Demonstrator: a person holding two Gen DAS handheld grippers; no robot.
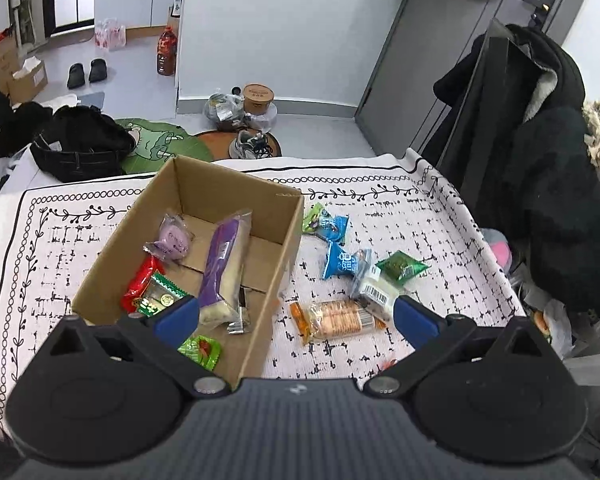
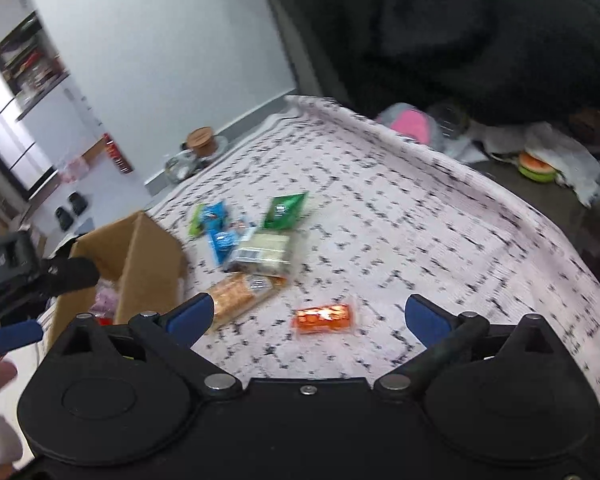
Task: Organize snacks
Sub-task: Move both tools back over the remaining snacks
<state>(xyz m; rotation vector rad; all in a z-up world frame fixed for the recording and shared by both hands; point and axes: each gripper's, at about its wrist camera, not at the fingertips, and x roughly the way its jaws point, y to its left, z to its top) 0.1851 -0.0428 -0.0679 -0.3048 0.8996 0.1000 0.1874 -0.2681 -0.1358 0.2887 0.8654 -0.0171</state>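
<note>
While several snacks already lie in the cardboard box [image 1: 236,200], both the left gripper [image 1: 296,316] and right gripper [image 2: 310,318] hang released and empty; next, probably the blurred orange packet [image 2: 325,317] needs grasping.

surface: patterned tablecloth [image 1: 400,216]
left of left claw [image 1: 296,316]: cardboard box [image 1: 288,248]
between its fingers: cracker pack [image 1: 336,318]
beyond: blue packets [image 1: 340,264], green packet [image 1: 402,266]

Grey floor [image 1: 308,128], white wall [image 1: 280,20]
</note>
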